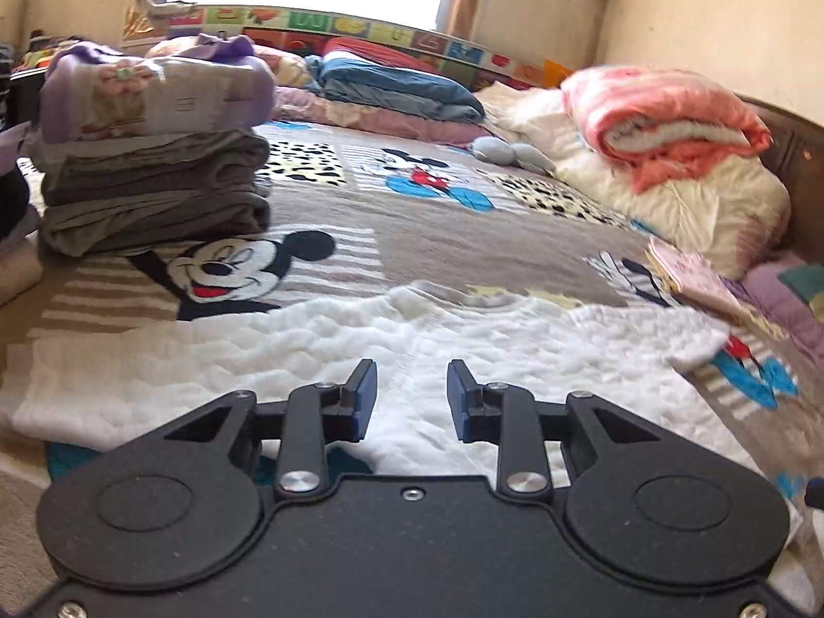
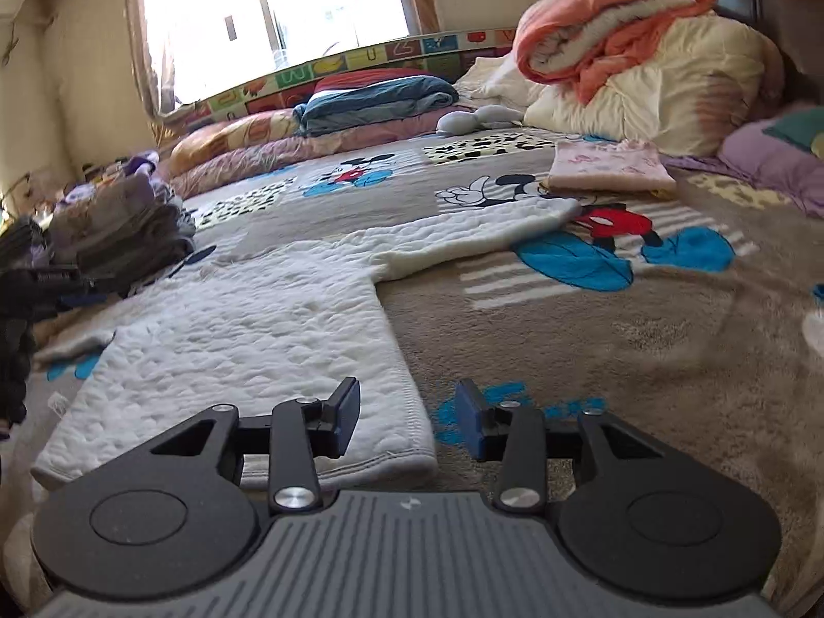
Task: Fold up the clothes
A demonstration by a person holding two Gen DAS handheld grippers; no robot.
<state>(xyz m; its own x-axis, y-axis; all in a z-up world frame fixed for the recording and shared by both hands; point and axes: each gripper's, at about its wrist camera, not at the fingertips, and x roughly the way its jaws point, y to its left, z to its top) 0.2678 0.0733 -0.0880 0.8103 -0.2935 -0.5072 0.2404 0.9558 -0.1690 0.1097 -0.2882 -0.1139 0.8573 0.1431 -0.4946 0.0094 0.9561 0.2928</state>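
A white quilted long-sleeved top (image 2: 247, 329) lies spread flat on a fleecy grey-brown cartoon-mouse blanket (image 2: 592, 340) that covers the bed, hem nearest the cameras, one sleeve (image 2: 463, 237) stretched out to the right toward a small folded pale pink garment (image 2: 613, 170). The left gripper (image 1: 412, 394) hovers over the middle of the top, its blue pads parted with nothing between them. The right gripper (image 2: 407, 417) sits by the top's near right hem corner, jaws also parted and empty, one pad over the fabric and the other over bare blanket.

To the left stands a stack of folded grey clothes topped by a lilac floral bundle (image 1: 154, 154); at the head of the bed a coral-and-cream rolled blanket (image 1: 664, 118) rests on cream bedding.

Risks, as I judge them: the soft knit may bunch if only one layer is pinched at the hem, so the fold comes out crooked. The fleecy blanket could get caught in the right jaws along with the corner. Folding the body before the outstretched sleeve is tucked in would leave the sleeve trailing.
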